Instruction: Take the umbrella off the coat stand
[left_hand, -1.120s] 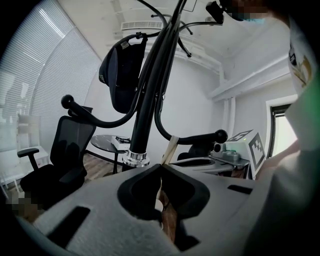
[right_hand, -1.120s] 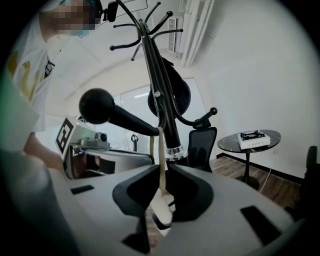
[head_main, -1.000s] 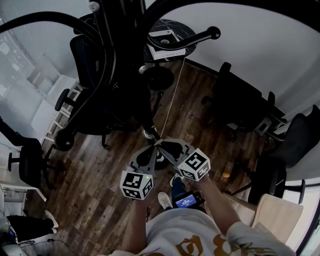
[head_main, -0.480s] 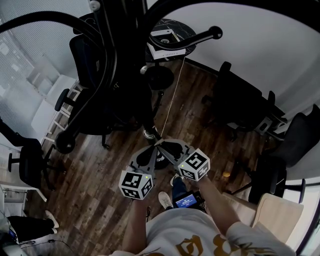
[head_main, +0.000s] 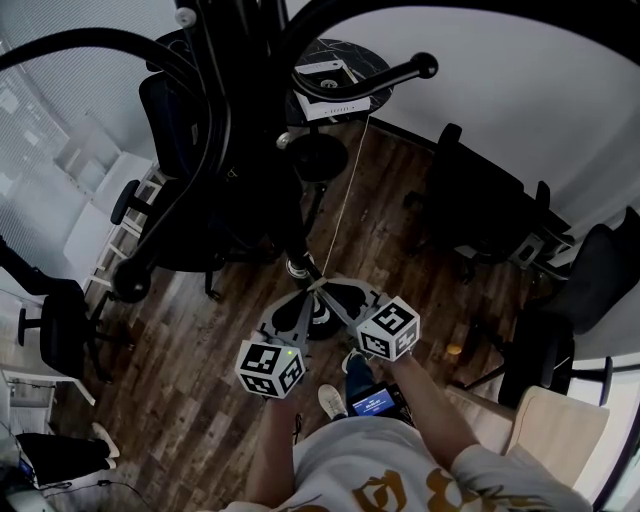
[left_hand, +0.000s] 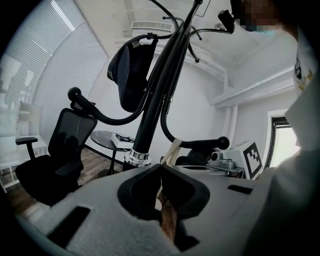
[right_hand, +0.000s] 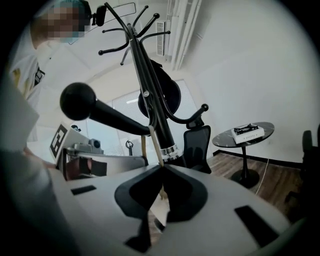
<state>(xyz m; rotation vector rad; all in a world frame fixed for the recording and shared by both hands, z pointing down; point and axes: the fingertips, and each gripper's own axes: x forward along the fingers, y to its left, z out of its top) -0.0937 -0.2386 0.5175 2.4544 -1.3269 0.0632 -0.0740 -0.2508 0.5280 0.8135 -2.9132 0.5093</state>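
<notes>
The umbrella (right_hand: 154, 145) hangs by beige handle on coat stand (right_hand: 115, 120).

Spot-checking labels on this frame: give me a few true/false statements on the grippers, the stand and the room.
1. Both grippers are wide open. False: the left gripper and the right gripper each have their jaws together on the cream strap.
2. A white box lies on the round table. True.
3. The coat stand carries nothing. False: a dark cap hangs on it.
4. The floor is wood planks. True.
</notes>
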